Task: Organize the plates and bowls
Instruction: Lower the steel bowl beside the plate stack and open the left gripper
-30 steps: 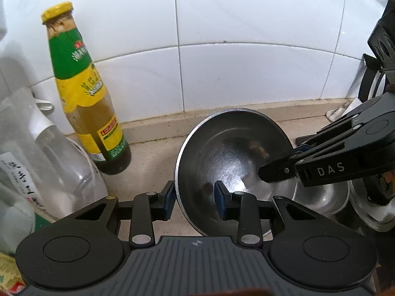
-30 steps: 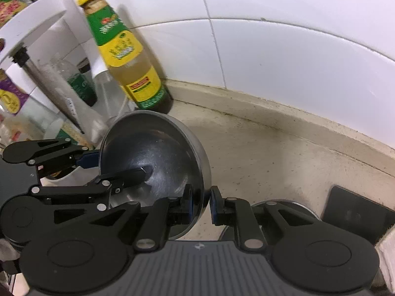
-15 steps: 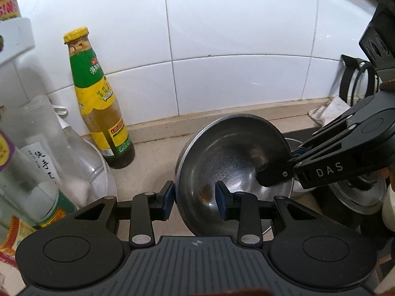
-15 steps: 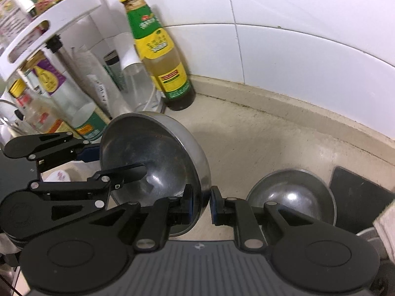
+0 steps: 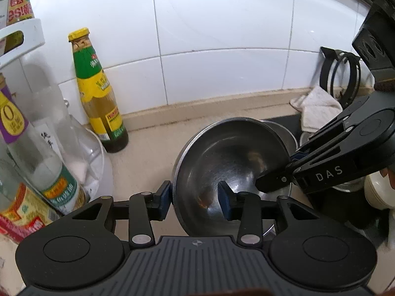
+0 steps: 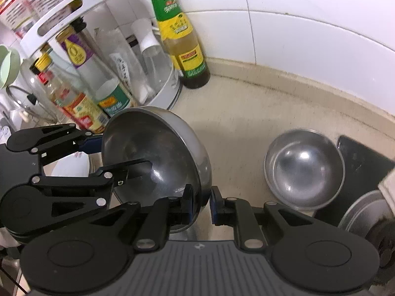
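Observation:
A steel bowl (image 5: pixel 234 162) hangs tilted above the beige counter, its hollow towards the left gripper. My right gripper (image 6: pixel 202 206) is shut on the bowl's (image 6: pixel 153 153) rim, one pad inside and one outside. My left gripper (image 5: pixel 195 201) straddles the opposite rim and its jaws are opening. Its outer pad sits by the rim and its inner pad stands off the wall. From the right wrist view the left gripper (image 6: pixel 123 154) reaches in from the left. A second, smaller steel bowl (image 6: pixel 303 167) rests upright on the counter to the right.
A green-and-yellow sauce bottle (image 5: pixel 98 93) stands against the tiled wall. A white round rack (image 6: pixel 74 7) full of bottles is at the left. A black mat (image 6: pixel 363 162), a white cloth (image 5: pixel 316 106) and a steel lid (image 6: pixel 363 212) lie at the right.
Both grippers have drawn back from the wall and risen a little with the bowl. The second bowl has come into view. The left jaws have widened.

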{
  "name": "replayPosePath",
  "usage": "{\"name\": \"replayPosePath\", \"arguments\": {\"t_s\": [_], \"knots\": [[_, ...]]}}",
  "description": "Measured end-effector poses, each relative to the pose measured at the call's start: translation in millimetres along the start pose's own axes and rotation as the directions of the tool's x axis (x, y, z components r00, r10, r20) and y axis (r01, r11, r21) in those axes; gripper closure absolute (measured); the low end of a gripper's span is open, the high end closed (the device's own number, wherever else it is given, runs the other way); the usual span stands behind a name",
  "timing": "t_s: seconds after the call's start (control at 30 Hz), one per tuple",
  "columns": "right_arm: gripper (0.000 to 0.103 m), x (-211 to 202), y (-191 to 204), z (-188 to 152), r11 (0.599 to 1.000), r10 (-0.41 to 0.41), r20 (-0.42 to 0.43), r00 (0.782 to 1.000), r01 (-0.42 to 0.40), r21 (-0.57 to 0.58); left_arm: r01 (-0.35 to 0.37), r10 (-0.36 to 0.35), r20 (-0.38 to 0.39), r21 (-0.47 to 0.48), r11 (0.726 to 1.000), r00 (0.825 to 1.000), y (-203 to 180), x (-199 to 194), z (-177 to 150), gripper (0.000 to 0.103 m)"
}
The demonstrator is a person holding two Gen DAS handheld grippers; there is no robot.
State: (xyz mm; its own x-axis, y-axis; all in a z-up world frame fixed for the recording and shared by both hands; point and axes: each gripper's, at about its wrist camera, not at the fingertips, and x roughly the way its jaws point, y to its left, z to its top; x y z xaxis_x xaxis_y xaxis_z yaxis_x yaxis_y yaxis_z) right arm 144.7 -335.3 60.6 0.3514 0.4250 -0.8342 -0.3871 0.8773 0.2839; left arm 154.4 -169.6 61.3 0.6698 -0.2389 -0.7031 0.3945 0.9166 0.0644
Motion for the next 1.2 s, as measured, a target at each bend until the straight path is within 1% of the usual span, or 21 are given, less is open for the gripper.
{"name": "replayPosePath", "arguments": {"t_s": [0.2, 0.43, 0.53, 0.73, 1.07, 1.2], "knots": [[0.088, 2, 5, -15, 1.0, 0.019, -0.036, 0.999, -0.018, 0.01, 0.007, -0.007, -0.019, 0.001, 1.0, 1.0, -3, -6, -12, 0.054], [0.087, 2, 15, -28, 1.0, 0.026, -0.074, 0.997, -0.027, -0.006, 0.012, -0.012, -0.042, 0.004, 1.0, 0.999, -7, -11, -22, 0.054], [0.087, 2, 15, -32, 1.0, 0.029, -0.093, 0.995, -0.029, 0.0, 0.022, -0.022, -0.059, 0.002, 1.0, 0.998, -8, -11, -27, 0.054], [0.087, 7, 16, -42, 0.999, 0.049, -0.16, 0.986, -0.047, 0.022, 0.046, -0.044, -0.107, 0.011, 0.999, 0.993, -13, -13, -37, 0.052], [0.087, 27, 19, -54, 0.998, 0.06, -0.24, 0.969, -0.054, 0.032, 0.048, -0.045, -0.18, 0.012, 0.999, 0.983, -15, 3, -54, 0.052], [0.087, 30, 19, -51, 0.998, 0.058, -0.238, 0.97, -0.053, 0.027, 0.047, -0.047, -0.198, -0.008, 0.999, 0.979, -11, 9, -55, 0.052]]}}
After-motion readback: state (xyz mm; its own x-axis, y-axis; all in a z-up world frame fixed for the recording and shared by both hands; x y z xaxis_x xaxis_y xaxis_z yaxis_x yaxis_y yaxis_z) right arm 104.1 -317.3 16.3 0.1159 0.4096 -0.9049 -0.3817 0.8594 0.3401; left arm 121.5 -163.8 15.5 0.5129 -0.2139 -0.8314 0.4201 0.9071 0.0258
